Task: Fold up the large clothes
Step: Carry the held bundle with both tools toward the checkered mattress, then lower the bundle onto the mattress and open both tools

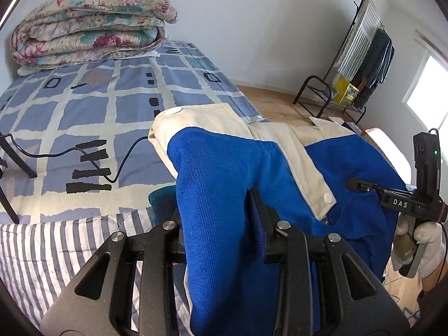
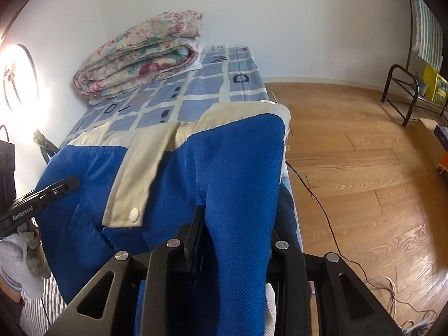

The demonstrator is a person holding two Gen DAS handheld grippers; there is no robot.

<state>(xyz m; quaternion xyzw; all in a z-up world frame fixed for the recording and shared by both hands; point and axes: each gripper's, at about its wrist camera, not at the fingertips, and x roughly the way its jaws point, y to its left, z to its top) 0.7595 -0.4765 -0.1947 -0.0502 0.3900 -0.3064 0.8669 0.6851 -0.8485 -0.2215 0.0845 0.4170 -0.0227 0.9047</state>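
The left gripper (image 1: 221,224) is clamped on a bunched fold of a blue jacket with cream trim (image 1: 224,173); blue cloth fills the gap between its jaws. The right gripper (image 2: 235,240) is likewise closed on another bunch of the same jacket, and also shows at the right edge of the left wrist view. The jacket hangs stretched between the two, its long axis running side to side from one gripper to the other, with the cream snap-button placket (image 2: 131,184) roughly midway. It is lifted above the near end of the bed (image 1: 92,106), which extends straight ahead. A folded floral quilt (image 1: 89,25) sits at the bed's far end. Both grippers seem equally close to the bed, so laying the jacket down likely means moving forward together.
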